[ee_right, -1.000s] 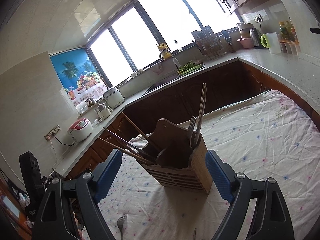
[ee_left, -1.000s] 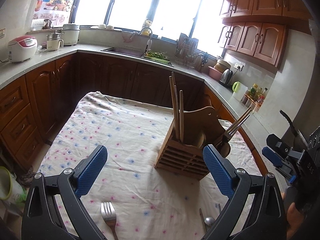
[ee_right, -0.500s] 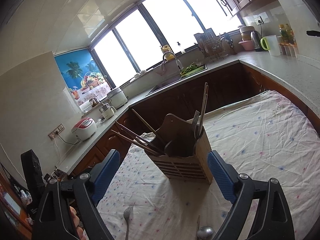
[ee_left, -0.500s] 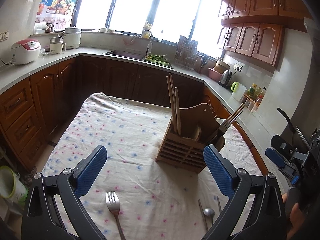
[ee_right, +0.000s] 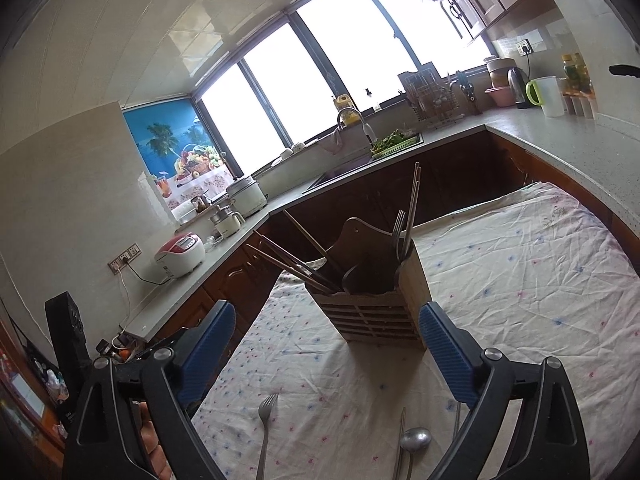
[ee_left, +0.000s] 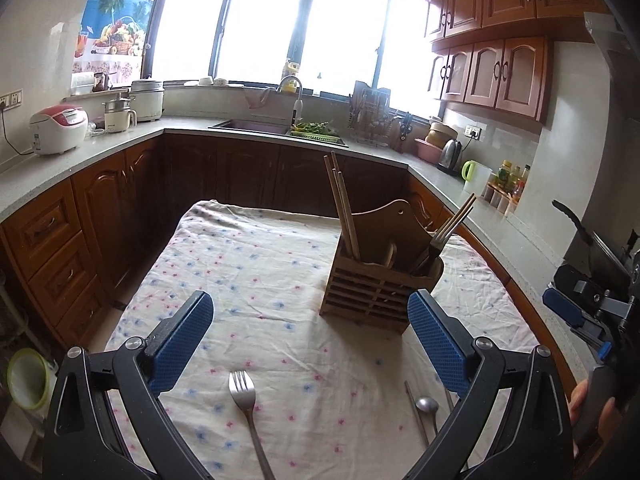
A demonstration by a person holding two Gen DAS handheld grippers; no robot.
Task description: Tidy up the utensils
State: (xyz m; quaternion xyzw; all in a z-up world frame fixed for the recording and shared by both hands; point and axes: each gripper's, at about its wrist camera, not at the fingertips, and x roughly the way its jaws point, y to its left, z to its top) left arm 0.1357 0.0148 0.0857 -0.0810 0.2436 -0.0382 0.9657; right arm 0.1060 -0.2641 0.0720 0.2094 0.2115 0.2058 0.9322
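Both grippers hang over the table with nothing in them. The left gripper (ee_left: 310,340) has its blue-padded jaws spread wide, and the right gripper (ee_right: 326,344) is opening its jaws further, nothing between them either.

The slatted wooden utensil holder (ee_left: 374,288) stands upright on the white cloth with pink and blue flecks (ee_left: 248,264), just past the fingertips. It holds wooden chopsticks (ee_left: 342,204) sticking up on its left side, more chopsticks and a fork leaning out on the right.

On the cloth close to the cameras: a loose silver metal fork (ee_left: 244,400), tines pointing toward the holder, and off to its right a silver metal spoon (ee_left: 427,406) lying beside a single chopstick (ee_left: 416,412). Fork and spoon are well apart.
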